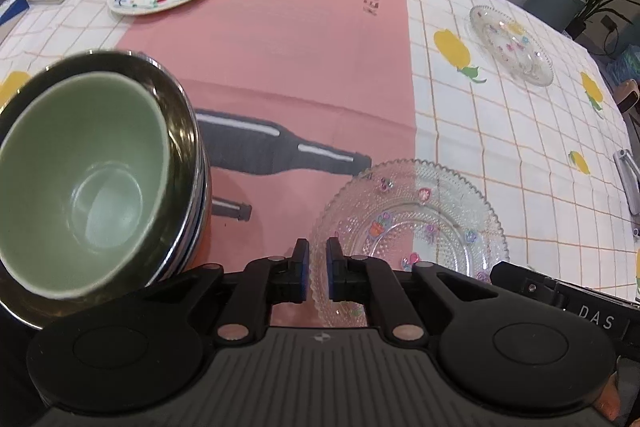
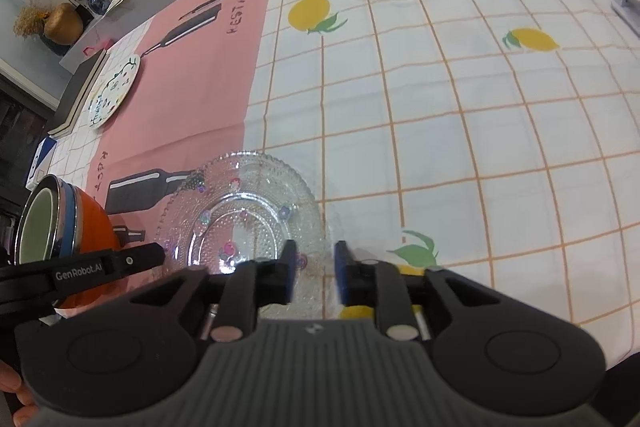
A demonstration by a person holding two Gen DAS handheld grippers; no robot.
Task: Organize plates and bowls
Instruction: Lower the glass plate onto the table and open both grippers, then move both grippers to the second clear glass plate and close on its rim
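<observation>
From the left wrist view, the left tool (image 1: pixel 318 269) is pinching the bumpy rim of the near glass plate (image 1: pixel 416 223), its two pads almost together. The plate is lying on the desk (image 1: pixel 304 59), beside the green bowl (image 1: pixel 80 183). Glass is hard, slippery and easy to break, so the rim looks like the best place to hold it.

From the right wrist view, the right tool (image 2: pixel 314 277) is sitting a little open over that plate's (image 2: pixel 244 211) edge, holding nothing. The plate is showing see-through dots and tiny flowers.
</observation>
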